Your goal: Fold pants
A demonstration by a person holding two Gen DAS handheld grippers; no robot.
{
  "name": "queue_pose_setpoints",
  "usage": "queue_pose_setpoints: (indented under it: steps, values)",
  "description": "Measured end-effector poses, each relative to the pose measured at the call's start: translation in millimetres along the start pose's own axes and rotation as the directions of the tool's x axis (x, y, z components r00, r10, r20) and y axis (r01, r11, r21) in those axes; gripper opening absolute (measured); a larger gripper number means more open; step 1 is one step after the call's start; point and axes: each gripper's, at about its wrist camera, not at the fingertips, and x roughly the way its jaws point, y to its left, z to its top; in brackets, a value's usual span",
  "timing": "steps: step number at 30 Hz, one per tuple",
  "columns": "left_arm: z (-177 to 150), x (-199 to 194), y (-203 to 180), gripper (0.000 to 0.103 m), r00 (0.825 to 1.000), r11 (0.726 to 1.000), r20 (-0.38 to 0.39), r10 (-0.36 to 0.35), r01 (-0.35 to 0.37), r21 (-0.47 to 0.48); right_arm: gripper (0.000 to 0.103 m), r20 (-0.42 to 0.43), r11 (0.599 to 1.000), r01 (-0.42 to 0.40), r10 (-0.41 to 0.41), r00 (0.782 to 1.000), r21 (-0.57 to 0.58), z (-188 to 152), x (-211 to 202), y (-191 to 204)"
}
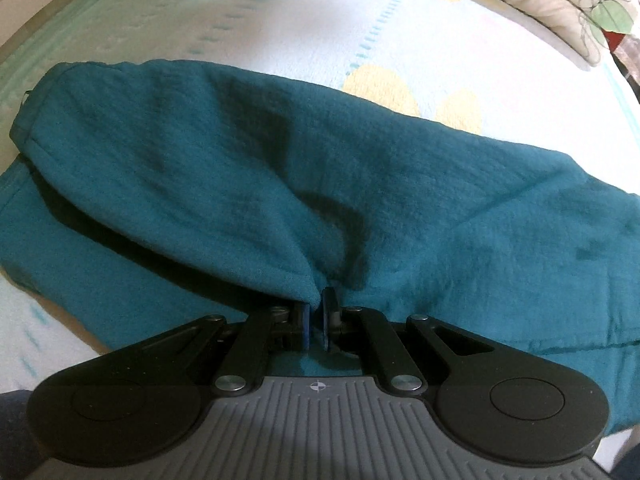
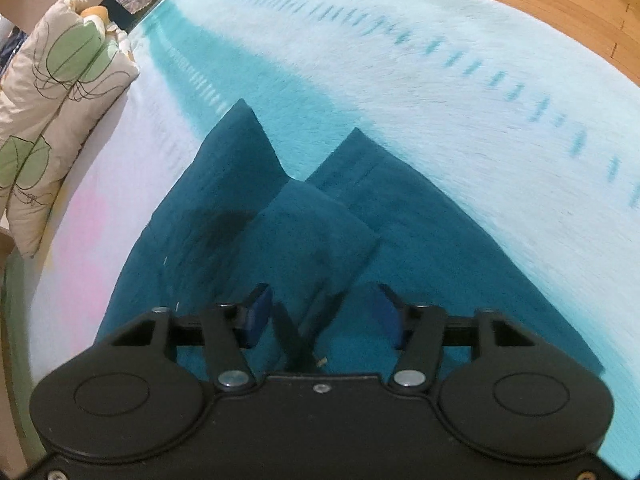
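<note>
Fleecy pale blanket [image 1: 248, 24], aqua fading to white with dashed teal lines and soft yellow and pink patches, covers the whole work surface. A leaf-printed pillow [image 2: 60, 92] lies along its edge, and bare wood floor shows beyond the far side in the right wrist view.

Spread on that blanket are the teal pants [image 1: 280, 168], a thick, slightly crinkled cloth. In the left wrist view one layer is doubled over another, its rounded fold lying loose on top with a shadowed gap under it at the left. In the right wrist view two pointed ends of the cloth reach away from the camera, with a smaller folded flap between them.

The left gripper [image 1: 316, 320] is clenched on a pinch of the pants, the cloth gathering into creases that run straight to its blue pads. The right gripper [image 2: 320, 316] stands partly apart just over the pants; a ridge of cloth runs between its pads, but neither pad presses on it, so it holds nothing.

From here, I'd worry that only the left side is held: any pull would drag the pants askew and undo the loose top layer. The right gripper could also nip just one layer, and the fold would come out crooked.
</note>
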Motion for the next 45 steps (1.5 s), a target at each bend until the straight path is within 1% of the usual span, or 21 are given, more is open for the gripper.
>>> queue_pose_setpoints:
  steps: [1,3,6,10,11,14,16,17,18,21,24,26,27,29,31,33,35,38,41,43,45]
  values:
    - [0.9,-0.9,0.4,0.006,1.000,1.000,-0.001,-0.003,0.003,-0.004,0.023,-0.002,1.000,0.004,-0.004,1.000,-0.007,0.4,0.6,2.1]
    - [4.3,-4.0,1.7,0.005,1.000,1.000,-0.002,-0.009,0.009,-0.012,0.011,0.003,0.999,0.030,-0.029,1.000,-0.031,2.4,-1.7,11.4]
    - [12.1,-8.8,-1.3,0.005,0.999,0.999,0.007,-0.031,0.031,-0.014,0.009,0.038,0.993,0.024,-0.020,0.999,-0.116,12.9,-19.9,39.3]
    - [42.6,-40.0,-6.7,0.005,0.994,0.997,0.075,-0.074,0.075,-0.022,0.009,0.132,0.976,-0.068,0.096,0.987,-0.206,38.5,-72.6,87.6]
    - [52.5,-52.3,-9.0,0.005,0.991,0.996,0.107,-0.084,0.087,-0.022,0.009,0.160,0.970,-0.089,0.127,0.979,-0.225,43.7,-86.4,96.8]
    - [70.6,-88.2,-12.7,0.005,0.974,0.992,0.194,-0.119,0.124,-0.012,0.009,0.241,0.947,-0.168,0.237,0.941,-0.274,50.7,-134.1,110.9]
    - [71.0,-114.4,-10.9,0.005,0.955,0.986,0.248,-0.162,0.166,0.004,0.009,0.268,0.934,-0.204,0.285,0.920,-0.294,43.7,-161.9,101.1]
    - [67.7,-122.4,-9.7,0.005,0.950,0.984,0.257,-0.176,0.180,0.010,0.009,0.270,0.934,-0.209,0.290,0.918,-0.290,38.2,-169.8,91.8]
    - [61.3,-128.5,-7.5,0.005,0.948,0.981,0.255,-0.191,0.191,0.022,0.009,0.267,0.937,-0.207,0.283,0.921,-0.281,29.5,-176.7,77.0]
    - [32.8,-121.3,-4.2,0.005,0.960,0.979,0.193,-0.201,0.193,0.061,0.009,0.230,0.955,-0.152,0.212,0.950,-0.253,4.4,-173.7,30.5]
    - [7.3,-91.1,2.3,0.005,0.985,0.986,0.077,-0.155,0.149,0.077,0.009,0.132,0.978,-0.015,0.043,0.990,-0.206,-23.9,-140.0,-25.3]
    - [-3.6,-65.9,3.4,0.005,0.991,0.989,-0.015,-0.133,0.133,0.056,0.009,0.055,0.990,0.033,-0.025,0.998,-0.139,-36.0,-112.4,-55.5]
    - [-12.8,-52.5,2.8,0.005,0.991,0.991,-0.059,-0.121,0.124,0.055,0.009,0.019,0.994,0.043,-0.041,0.999,-0.098,-41.1,-99.0,-70.3]
    - [-22.4,-39.1,1.3,0.005,0.991,0.994,-0.103,-0.082,0.089,0.067,0.009,-0.025,0.998,0.048,-0.048,0.999,-0.030,-46.2,-83.2,-89.4]
    - [-31.7,-35.2,-0.8,0.005,0.993,0.993,-0.101,-0.053,0.063,0.101,0.009,-0.039,0.999,0.039,-0.038,0.999,0.004,-47.1,-78.8,-96.2]
    - [-31.4,-39.9,-2.5,0.005,0.995,0.992,-0.087,-0.055,0.064,0.106,0.009,-0.030,1.000,0.027,-0.027,0.999,-0.004,-46.0,-84.9,-94.3]
    - [-27.6,-48.8,0.6,0.005,0.995,0.992,-0.075,-0.071,0.078,0.094,0.009,-0.003,1.000,0.005,-0.005,1.000,-0.029,-40.3,-98.5,-82.8]
    - [-23.5,-75.2,2.3,0.005,0.993,0.990,-0.012,-0.121,0.122,0.074,0.009,0.053,0.997,-0.052,0.055,0.997,-0.053,-39.2,-125.0,-71.5]
    - [-22.0,-97.0,7.0,0.005,0.987,0.985,0.042,-0.153,0.149,0.087,0.009,0.081,0.996,-0.060,0.065,0.995,-0.071,-41.8,-142.4,-71.9]
    - [-22.2,-92.8,8.6,0.006,0.990,0.985,0.014,-0.143,0.141,0.100,0.009,0.051,0.998,-0.024,0.027,0.998,-0.060,-42.7,-132.3,-78.3]
    - [-20.6,-73.4,5.8,0.006,0.992,0.988,-0.060,-0.110,0.116,0.101,0.009,-0.013,1.000,0.022,-0.023,1.000,-0.021,-43.6,-113.1,-87.0]
